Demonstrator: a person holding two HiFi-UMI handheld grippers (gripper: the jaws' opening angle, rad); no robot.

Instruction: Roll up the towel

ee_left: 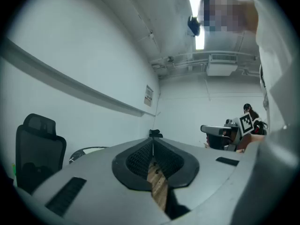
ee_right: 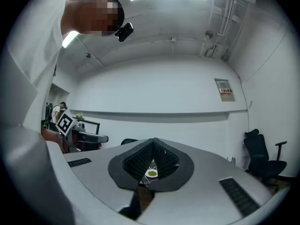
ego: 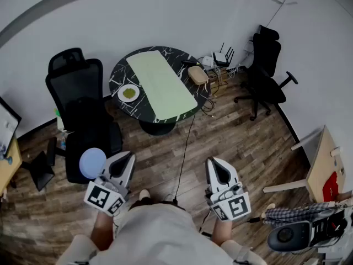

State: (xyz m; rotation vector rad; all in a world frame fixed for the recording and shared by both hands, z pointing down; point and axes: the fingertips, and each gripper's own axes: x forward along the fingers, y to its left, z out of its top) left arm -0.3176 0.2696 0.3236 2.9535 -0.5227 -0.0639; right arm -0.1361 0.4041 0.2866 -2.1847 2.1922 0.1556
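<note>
Green towel [ego: 161,84] shows spread only in head view; left gripper [ego: 126,158], right gripper [ego: 216,163]: fingers pressed together.

Bare wooden floor [ego: 237,128] lies open between the person and the round table [ego: 117,84], crossed only by a thin black cable [ego: 185,145] running toward the near side. On the tabletop the towel [ego: 161,84] fills the middle. A plate [ego: 128,93] sits just left of it and a tan object [ego: 198,75] at the right rim, leaving narrow dark margins. A black office chair [ego: 77,101] crowds the table's left side, with a pale round disc [ego: 92,163] near it. A second chair [ego: 266,70] stands well apart, far right.
</note>
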